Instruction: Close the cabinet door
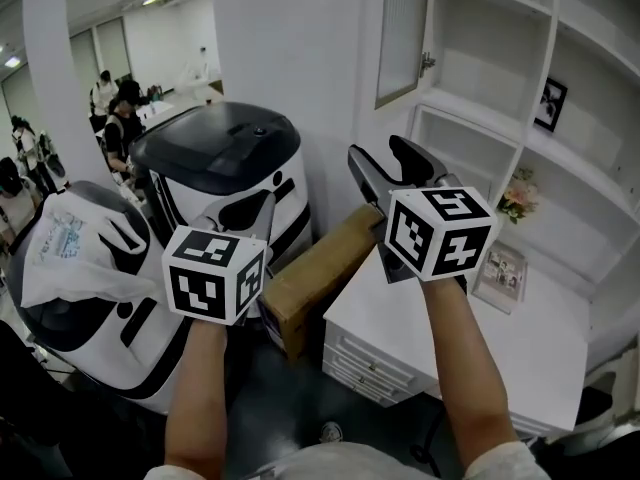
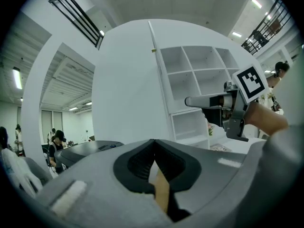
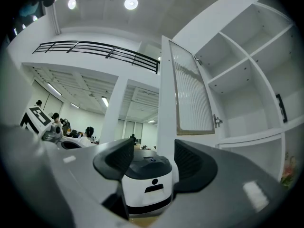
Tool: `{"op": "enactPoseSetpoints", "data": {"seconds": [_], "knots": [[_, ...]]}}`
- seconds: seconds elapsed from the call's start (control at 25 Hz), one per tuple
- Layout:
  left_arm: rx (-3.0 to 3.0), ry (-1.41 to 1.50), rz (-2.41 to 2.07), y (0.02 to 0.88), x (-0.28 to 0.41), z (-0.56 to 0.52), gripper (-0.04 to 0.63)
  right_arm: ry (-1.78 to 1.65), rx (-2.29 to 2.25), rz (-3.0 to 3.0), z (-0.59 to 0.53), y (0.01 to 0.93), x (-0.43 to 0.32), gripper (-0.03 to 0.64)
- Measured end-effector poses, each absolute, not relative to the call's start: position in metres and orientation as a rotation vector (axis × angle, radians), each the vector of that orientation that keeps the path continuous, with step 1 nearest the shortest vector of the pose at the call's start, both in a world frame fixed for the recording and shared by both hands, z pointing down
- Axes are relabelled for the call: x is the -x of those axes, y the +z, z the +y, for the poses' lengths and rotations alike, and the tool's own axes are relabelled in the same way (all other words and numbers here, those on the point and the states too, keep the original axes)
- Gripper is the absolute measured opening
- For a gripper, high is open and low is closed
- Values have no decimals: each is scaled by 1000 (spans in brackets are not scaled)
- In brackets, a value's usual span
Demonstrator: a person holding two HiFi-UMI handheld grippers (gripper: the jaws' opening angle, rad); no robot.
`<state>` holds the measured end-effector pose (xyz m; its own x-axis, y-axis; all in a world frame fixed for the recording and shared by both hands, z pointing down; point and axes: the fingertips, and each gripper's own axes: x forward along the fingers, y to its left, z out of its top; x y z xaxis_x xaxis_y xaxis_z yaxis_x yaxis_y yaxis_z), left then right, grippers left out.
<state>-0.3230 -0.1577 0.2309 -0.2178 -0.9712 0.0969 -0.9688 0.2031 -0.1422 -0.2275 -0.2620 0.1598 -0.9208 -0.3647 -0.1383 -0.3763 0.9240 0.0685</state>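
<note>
The door (image 1: 403, 33) is seen swung wide open at the upper left of the cabinet (image 1: 500, 88), above and ahead of the right gripper (image 3: 154, 146) and well apart from it. Nothing is touched yet. The step is judged to be the reach. The door's free edge, the one far from the cabinet, should be met with a jaw, and the door should be swung round slowly until it lies flat, so it is not banged. The right gripper's jaws are spread wide with nothing held. The left gripper (image 2: 154, 148) is closed on nothing. Both forearms are stretched forward and both grippers are held about level. The right one is raised higher, over the desk (image 1: 520, 348) corner.
</note>
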Motion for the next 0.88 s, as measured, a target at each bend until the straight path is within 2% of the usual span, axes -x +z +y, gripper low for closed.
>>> {"op": "enactPoseSetpoints", "data": {"seconds": [0.88], "knots": [[1977, -274, 2384, 228, 359, -226, 0, 141, 557, 2920, -322, 145, 276, 268]]}}
